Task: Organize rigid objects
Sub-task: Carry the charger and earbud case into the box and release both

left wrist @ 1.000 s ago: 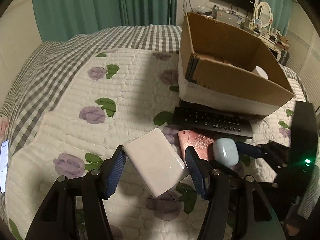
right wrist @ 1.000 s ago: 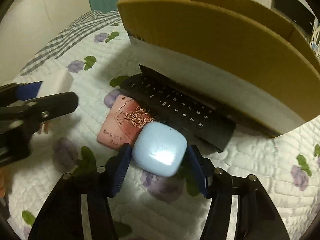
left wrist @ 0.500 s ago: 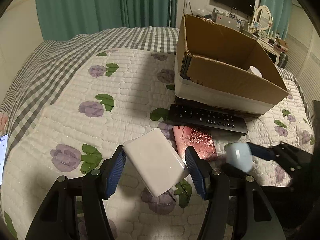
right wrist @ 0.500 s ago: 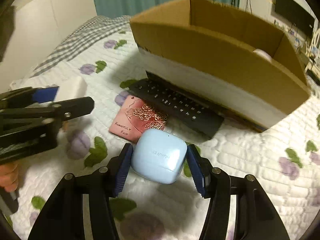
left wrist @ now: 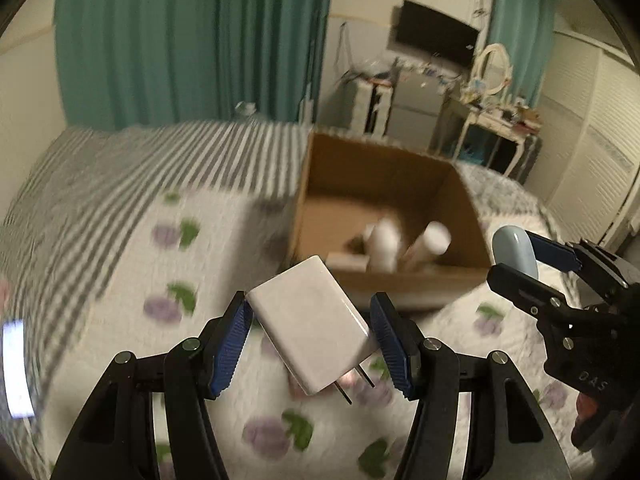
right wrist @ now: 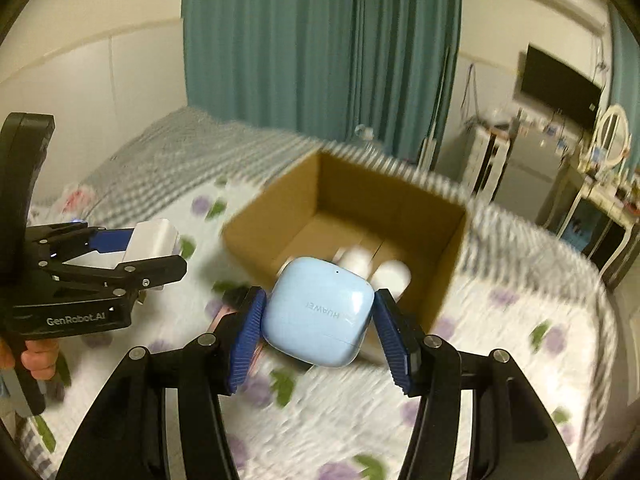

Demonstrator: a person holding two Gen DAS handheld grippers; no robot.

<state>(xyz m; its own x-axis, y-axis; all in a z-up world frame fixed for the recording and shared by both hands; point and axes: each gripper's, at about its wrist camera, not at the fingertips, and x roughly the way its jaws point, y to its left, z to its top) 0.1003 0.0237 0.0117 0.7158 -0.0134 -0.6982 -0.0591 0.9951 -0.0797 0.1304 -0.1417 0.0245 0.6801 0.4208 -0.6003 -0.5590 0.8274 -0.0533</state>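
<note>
Left gripper (left wrist: 310,338) is clamped on a white plug adapter (left wrist: 310,326), held tilted above the bed with its two metal prongs pointing down toward the camera; both blue pads touch its sides. Right gripper (right wrist: 320,330) is clamped on a light blue earbud case (right wrist: 320,310), also up in the air, and "HUAWEI" reads upside down on its front face. From the right wrist view the left gripper's black body shows "GenRobot.AI" in pale letters, with fingers (right wrist: 38,358) of a person's hand wrapped on its handle below. From the left wrist view the right gripper's body carries letters that look like "DAS", partly cut off, not sure. An open cardboard box (left wrist: 460,276) sits on the quilt (left wrist: 120,280), a white one with purple flowers and green leaves, just beyond both grippers. Inside the box are a few white tube-like things (left wrist: 426,242) and a flat white piece, too blurred to name. Below the earbud case, in the right wrist view, a pinkish edge and something dark peek out, mostly hidden. Glowing white strip (left wrist: 16,368) at the far left edge, cut off, cannot tell what. Background is motion-blurred: teal curtains (left wrist: 192,40), a dark wall screen (left wrist: 434,38), a cluttered dresser with oval mirror (left wrist: 494,68).
</note>
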